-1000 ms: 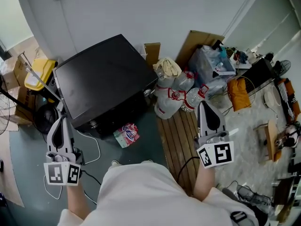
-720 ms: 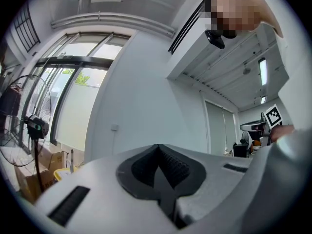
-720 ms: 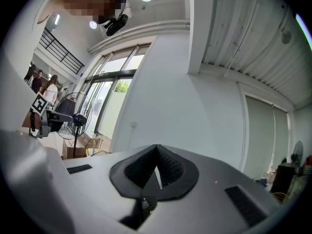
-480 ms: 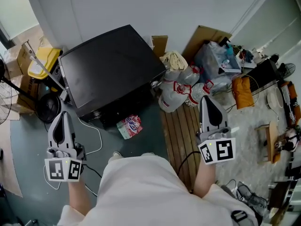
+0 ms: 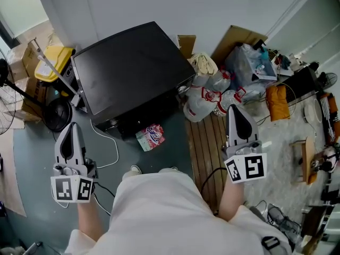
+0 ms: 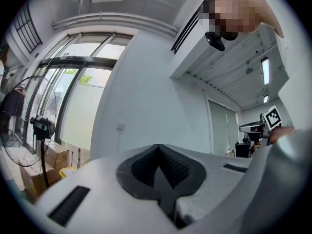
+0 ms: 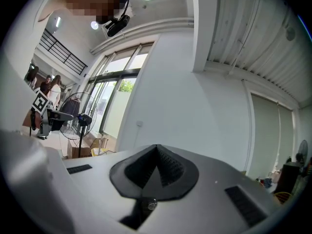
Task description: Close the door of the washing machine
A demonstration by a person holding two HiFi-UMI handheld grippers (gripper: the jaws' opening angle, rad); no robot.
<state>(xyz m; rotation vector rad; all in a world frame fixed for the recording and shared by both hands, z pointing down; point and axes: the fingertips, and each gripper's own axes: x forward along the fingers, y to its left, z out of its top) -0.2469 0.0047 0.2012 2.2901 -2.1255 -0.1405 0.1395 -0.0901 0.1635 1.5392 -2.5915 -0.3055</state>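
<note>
The black washing machine (image 5: 133,68) stands against the white wall, seen from above; its door does not show from here. My left gripper (image 5: 71,125) hovers over the floor just off the machine's front left corner, jaws shut and empty. My right gripper (image 5: 235,106) hangs to the machine's right, above the wooden slats, also shut with nothing in it. In the left gripper view the left gripper (image 6: 158,147) points level at the white wall, pads pressed together. The right gripper view shows the same for the right gripper (image 7: 157,147).
A yellow bin (image 5: 53,57) and a floor fan (image 5: 56,115) stand left of the machine. White plastic bags (image 5: 207,97), cardboard (image 5: 239,39) and clutter fill the right. A colourful packet (image 5: 150,136) and a white cable (image 5: 109,153) lie on the floor in front, beside wooden slats (image 5: 204,147).
The machine has slid up and to the right in the head view, and the gap between it and both grippers has widened a little. Both stay shut.
</note>
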